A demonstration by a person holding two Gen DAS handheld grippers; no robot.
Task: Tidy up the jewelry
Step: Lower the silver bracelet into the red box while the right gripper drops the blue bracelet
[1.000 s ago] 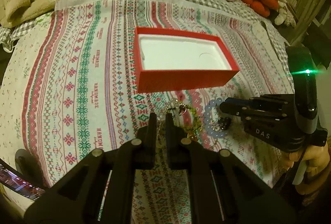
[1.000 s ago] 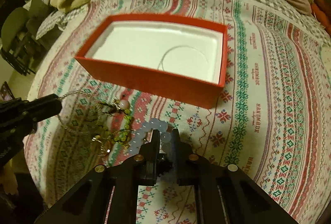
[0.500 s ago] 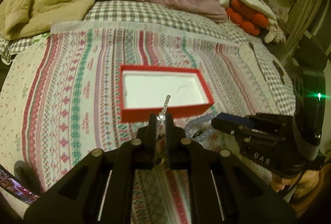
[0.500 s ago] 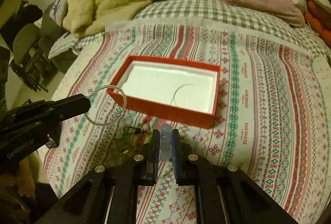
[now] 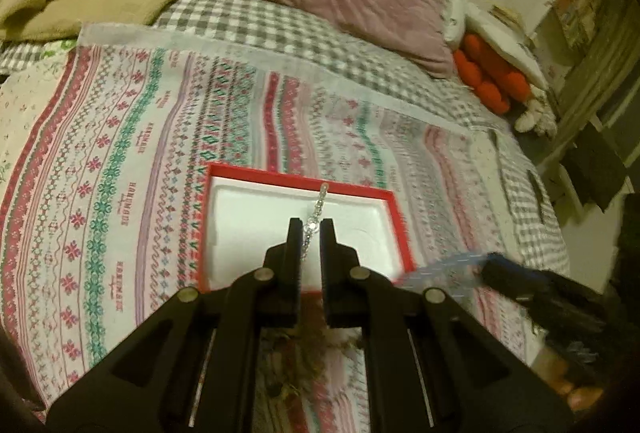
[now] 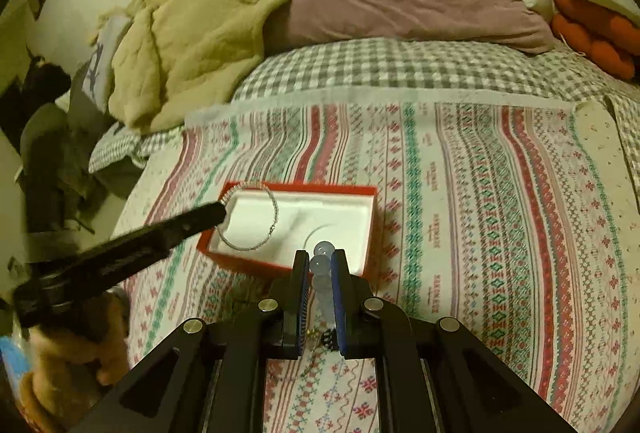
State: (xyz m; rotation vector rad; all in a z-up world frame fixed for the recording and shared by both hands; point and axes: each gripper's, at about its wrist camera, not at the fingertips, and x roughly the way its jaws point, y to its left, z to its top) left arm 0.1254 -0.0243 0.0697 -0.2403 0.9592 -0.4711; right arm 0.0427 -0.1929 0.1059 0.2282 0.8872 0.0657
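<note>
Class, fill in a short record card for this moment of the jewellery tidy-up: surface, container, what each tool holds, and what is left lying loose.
surface: striped patterned cloth spread over a bed
container: open red rectangular box with white foam lining, nothing resting inside yet
left tool: shut on thin silver chain bracelet, hanging above the box
right tool: shut on pale blue bead bracelet, near the box's front edge
left loose: tangle of small jewellery on the cloth, blurred
</note>
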